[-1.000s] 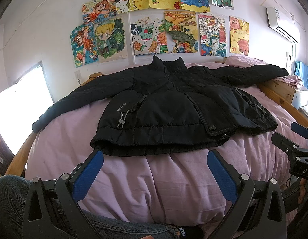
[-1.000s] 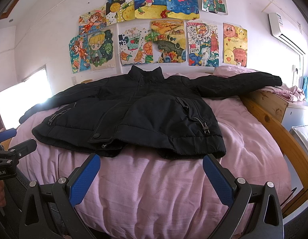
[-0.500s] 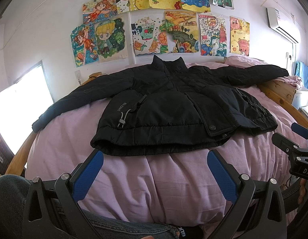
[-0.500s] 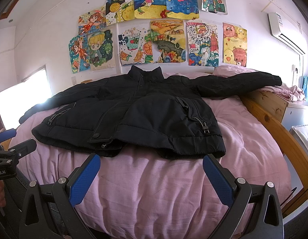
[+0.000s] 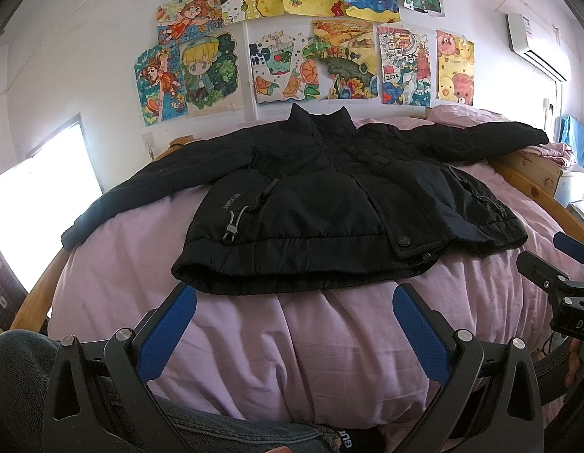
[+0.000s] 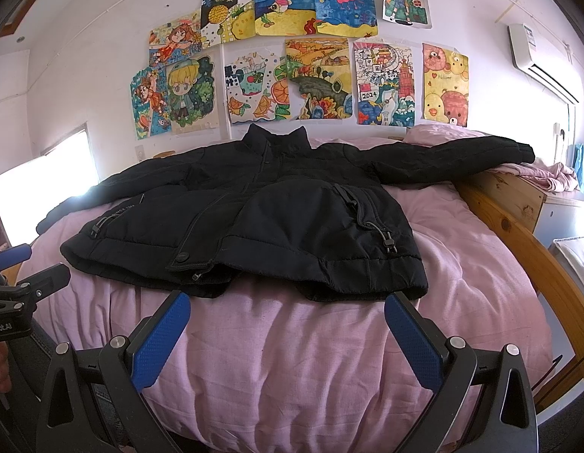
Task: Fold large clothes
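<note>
Daylight glares from the blown-out window [image 5: 39, 207], fisheye edges bend, focus seems sharp.

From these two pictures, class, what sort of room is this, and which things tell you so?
Most likely a child's bedroom: a black jacket lies spread on a bed with pink bedding, and bright children's drawings cover the wall behind it.

Wooden-framed bed [image 6: 518, 226] carrying a pink quilt [image 6: 284, 358]; lying spread flat directly on the quilt, front up, a black padded jacket [image 6: 254, 219] [image 5: 329, 204], sleeves reaching out to both sides, collar pointing toward the wall, hem nearing the bed's close edge.
</note>
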The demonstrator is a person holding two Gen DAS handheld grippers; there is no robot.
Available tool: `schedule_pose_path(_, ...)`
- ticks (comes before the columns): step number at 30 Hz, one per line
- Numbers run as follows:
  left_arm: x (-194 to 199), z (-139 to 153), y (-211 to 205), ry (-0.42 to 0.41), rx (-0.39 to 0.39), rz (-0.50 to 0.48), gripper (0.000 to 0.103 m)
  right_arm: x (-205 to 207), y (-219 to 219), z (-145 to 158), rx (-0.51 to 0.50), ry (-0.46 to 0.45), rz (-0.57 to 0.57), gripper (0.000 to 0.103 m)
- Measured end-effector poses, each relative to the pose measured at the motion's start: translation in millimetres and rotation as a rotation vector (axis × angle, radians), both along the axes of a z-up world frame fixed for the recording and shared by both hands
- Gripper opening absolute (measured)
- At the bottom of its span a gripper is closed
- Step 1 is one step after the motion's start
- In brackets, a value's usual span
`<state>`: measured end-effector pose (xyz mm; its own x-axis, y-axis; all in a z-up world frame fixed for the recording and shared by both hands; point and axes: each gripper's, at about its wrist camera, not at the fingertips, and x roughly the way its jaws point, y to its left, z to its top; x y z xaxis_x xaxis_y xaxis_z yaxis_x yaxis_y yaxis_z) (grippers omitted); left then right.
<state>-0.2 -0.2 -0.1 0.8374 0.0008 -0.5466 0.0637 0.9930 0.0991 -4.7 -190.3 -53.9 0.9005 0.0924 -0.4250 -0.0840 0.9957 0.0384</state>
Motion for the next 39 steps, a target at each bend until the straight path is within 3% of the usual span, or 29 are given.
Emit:
schedule_pose_path(18, 2, -4, 5, 0.025, -0.006, 0.019, 0.102, -2, 0, 8, 0.004, 0.004, -0.001, 0.103)
schedule_pose_path(23, 28, -2, 11, 0.088, 0.035, 0.051, 0.102, 6, 1, 4, 0.091, 0.083, 0.029, 0.103)
schedule_pose_path(27, 53, 17, 27, 0.082, 0.074, 0.021, 0.102, 27, -10, 34, 0.158, 0.14, 0.093, 0.103)
schedule_pose_path(34, 107, 68, 29, 0.038, 0.176, -0.076, 0.102, 72, -32, 98, 0.146, 0.218, 0.135, 0.103)
schedule_pose_path(39, 156, 91, 29, 0.101, 0.12, -0.084, 0.102, 130, -63, 149, 0.089, 0.241, 0.087, 0.103)
